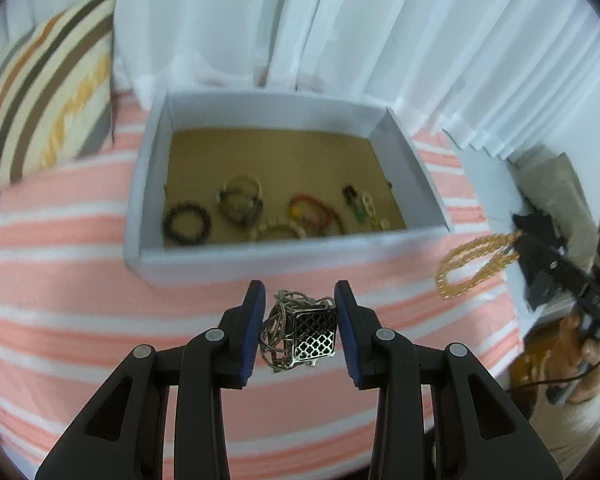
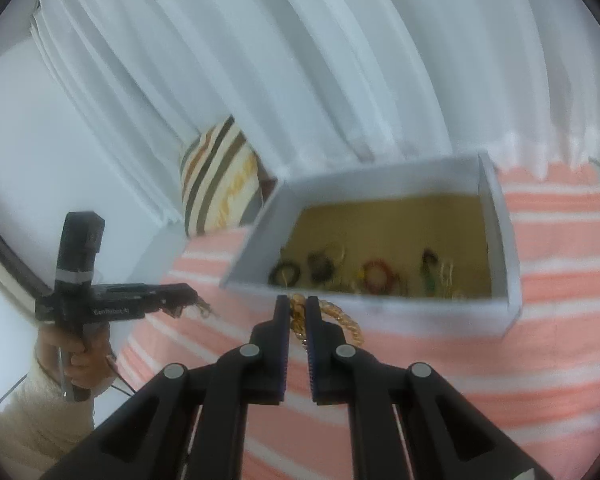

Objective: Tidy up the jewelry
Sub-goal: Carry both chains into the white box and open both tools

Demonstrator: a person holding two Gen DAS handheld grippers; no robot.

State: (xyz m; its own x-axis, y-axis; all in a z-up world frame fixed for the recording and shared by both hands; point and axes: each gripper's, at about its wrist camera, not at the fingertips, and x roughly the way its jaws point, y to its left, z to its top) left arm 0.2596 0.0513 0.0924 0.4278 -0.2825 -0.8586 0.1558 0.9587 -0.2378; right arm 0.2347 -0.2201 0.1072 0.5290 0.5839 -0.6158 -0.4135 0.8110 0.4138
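A striped cushion (image 1: 52, 96) leans against white curtains (image 1: 340, 20) at the far left edge of a pink-and-white striped cloth (image 1: 60, 280). An open white box (image 1: 148, 184) sits at the cloth's far edge; along its near wall lie a dark bead bracelet (image 1: 186, 224), a tangled bracelet (image 1: 240, 200), a red one (image 1: 316, 212) and small pieces at the right. In front of the box, the left gripper (image 1: 300, 332) clasps a silver bundle (image 1: 300, 332) of chains with a latticed plate, lifted off the cloth. Farther right, the right gripper (image 2: 298, 320), clenched, pinches a gold chain (image 2: 340, 316) that dangles before the box's near right corner.
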